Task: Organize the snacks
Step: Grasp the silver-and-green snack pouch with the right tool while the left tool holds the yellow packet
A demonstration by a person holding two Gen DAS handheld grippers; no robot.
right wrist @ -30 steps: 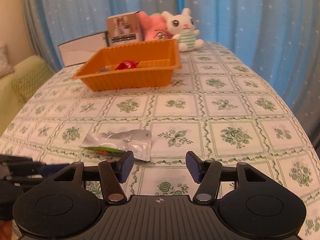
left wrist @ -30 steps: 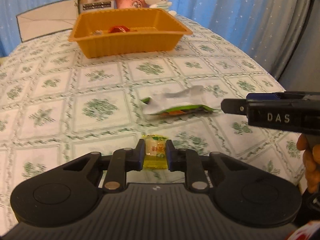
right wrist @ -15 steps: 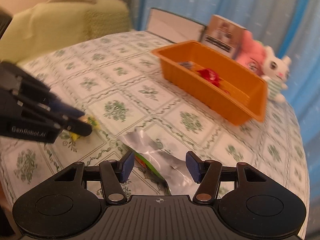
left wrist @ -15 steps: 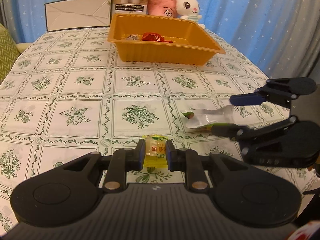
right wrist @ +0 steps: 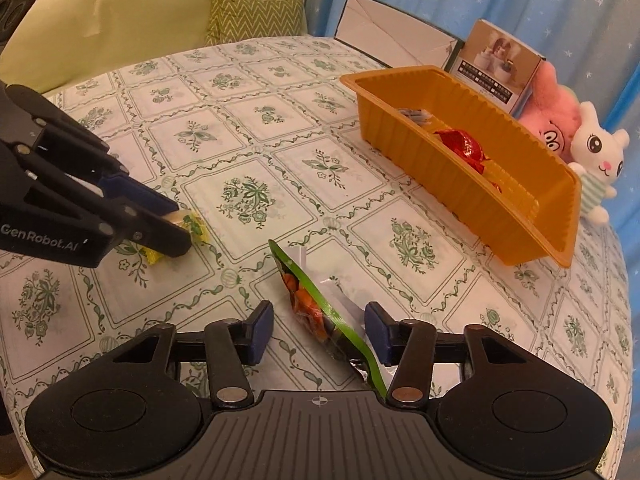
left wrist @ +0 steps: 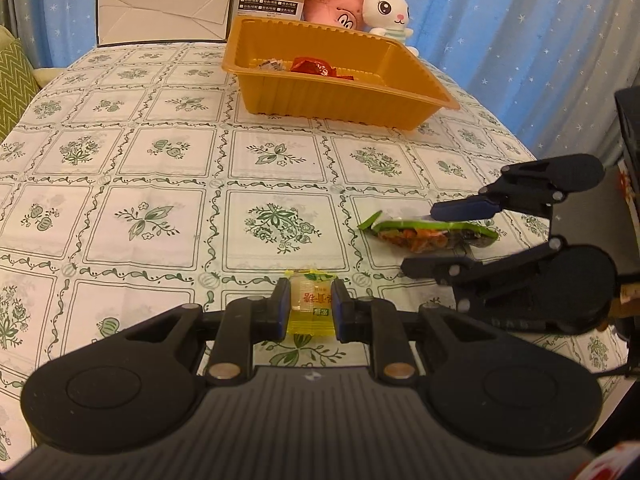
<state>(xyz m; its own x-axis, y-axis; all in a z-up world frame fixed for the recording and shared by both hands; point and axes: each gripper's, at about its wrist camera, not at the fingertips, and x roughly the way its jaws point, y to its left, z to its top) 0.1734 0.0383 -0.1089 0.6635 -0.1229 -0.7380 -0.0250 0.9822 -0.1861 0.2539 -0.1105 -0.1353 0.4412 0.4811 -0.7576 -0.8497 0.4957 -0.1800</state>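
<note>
Yellow candy (left wrist: 311, 305) is sitting clamped between the pads of your left gripper (left wrist: 310, 307), low over the tablecloth (left wrist: 160, 168), so that hand is already loaded. Your right gripper (right wrist: 319, 332) has just been closing, with the green snack packet (right wrist: 320, 312) standing on edge between its pads, but they are not yet pressing on it; one pad looks just beside the foil while the other is standing off with a gap. Both snacks are well short of the orange tray (left wrist: 340, 96), where a red wrapper (right wrist: 460, 142) is already lying. You are risking a poor catch here: the packet is thin, tilted and slippery, so closing off-centre could fold it flat or squirt it out sideways, and the two grippers are working near each other, so swinging one could knock the other's snack. Your left camera is showing the packet side-on and lifted at one end, with the right fingers above and below it. Your right camera alone is showing the gap at each pad.
</note>
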